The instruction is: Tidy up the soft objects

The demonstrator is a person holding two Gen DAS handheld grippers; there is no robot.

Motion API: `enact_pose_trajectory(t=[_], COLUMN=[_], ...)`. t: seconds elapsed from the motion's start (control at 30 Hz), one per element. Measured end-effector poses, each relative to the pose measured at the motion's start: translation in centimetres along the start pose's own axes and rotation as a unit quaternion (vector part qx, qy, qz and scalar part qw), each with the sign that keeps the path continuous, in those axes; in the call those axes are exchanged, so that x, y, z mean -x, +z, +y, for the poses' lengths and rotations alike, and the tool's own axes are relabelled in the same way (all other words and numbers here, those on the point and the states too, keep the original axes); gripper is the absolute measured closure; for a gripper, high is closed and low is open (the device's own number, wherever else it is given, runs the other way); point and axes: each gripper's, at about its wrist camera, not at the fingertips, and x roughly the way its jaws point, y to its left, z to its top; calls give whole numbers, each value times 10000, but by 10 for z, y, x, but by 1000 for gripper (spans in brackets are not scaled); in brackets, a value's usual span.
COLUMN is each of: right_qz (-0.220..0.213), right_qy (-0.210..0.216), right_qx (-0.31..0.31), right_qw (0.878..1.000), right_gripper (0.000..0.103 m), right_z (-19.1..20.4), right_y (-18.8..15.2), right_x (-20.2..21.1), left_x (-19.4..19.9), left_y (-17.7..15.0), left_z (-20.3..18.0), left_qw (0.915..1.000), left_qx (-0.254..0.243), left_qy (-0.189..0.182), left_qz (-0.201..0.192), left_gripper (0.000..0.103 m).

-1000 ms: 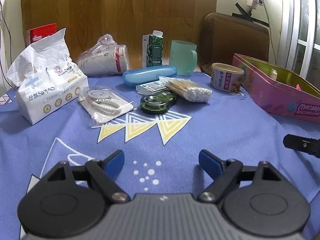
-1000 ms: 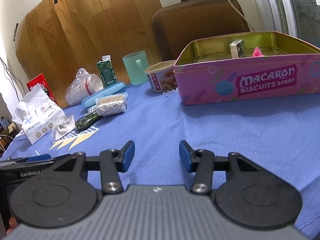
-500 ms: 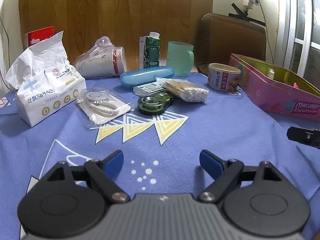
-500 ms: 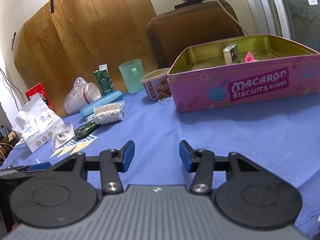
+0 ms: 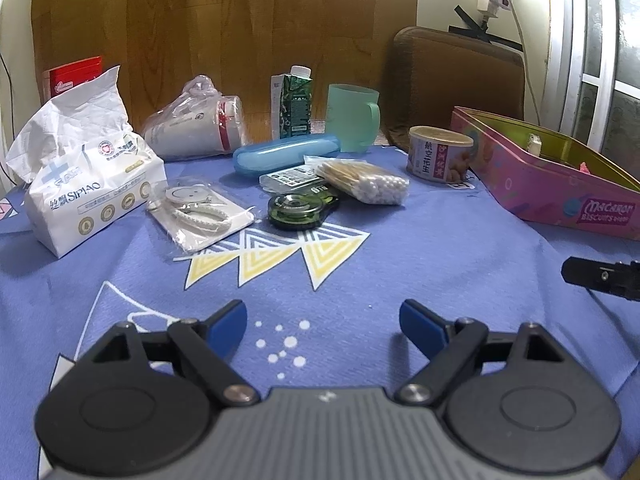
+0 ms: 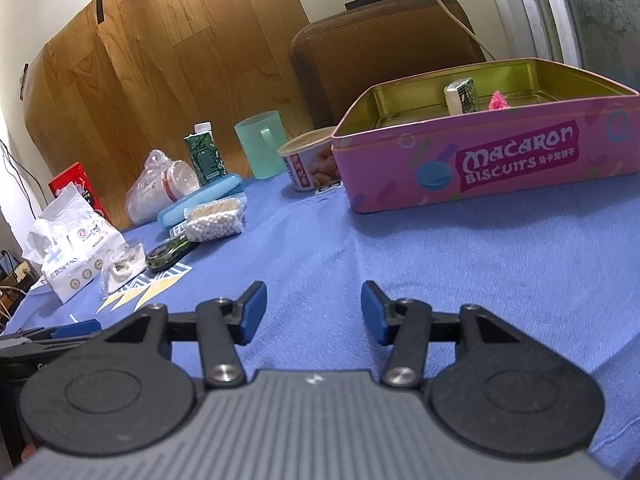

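A white tissue pack (image 5: 92,184) lies at the left of the blue cloth, and a clear bag of cotton swabs (image 5: 368,182) lies mid-table. The open pink Macaron tin (image 6: 500,160) stands at the right, holding a small box (image 6: 460,94) and a pink fluffy thing (image 6: 498,101). My left gripper (image 5: 322,314) hovers open over bare cloth, well short of the items. The jaws of my right gripper (image 6: 313,296) are opening, with nothing between them, in front of the tin.
Behind the swabs are a blue case (image 5: 286,154), a green tape dispenser (image 5: 298,208), a teal cup (image 5: 352,122), a carton (image 5: 294,106), bagged paper cups (image 5: 196,128) and a can (image 5: 438,156). A bagged white cord (image 5: 200,216) lies beside the tissues. A chair back (image 6: 380,48) rises behind the table.
The right gripper's jaws have spread slightly. Both views have shifted a little, and no object on the table has moved.
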Motion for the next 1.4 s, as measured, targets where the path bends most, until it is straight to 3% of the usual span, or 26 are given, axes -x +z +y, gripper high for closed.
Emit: enact_pose_trajectory(t=[0.57,0.93,1.0,1.17,1.3,1.4], right_qz=[-138,-7,67,182,289,291], right_qy=[-6,4,56,238,430,578], right_qx=[269,472,620,923,1049,1148], right_qw=[9995,9989,9980,9953,9931,9913], right_gripper=[47,47,47,47,42,35], right_z=[8,16,21,33,46,61], right_y=[-2,-5,-5,0,12,24], right_x=[3,-2,-4,-14,-33,-51], left_x=[1,2,3,9,1,-6], left_y=[-1,1,4,18,22,22], left_z=[-1,3,9,36,60,68], left_qw=[10000,9999,9999,9971,9947,9956], left_qx=[-40,69,171,168,420,595], left_qy=[-73,-109,-25,673,835,653], left_qz=[-25,1,4,-311,-434,-326], left_gripper=[16,12,11,8,7,8])
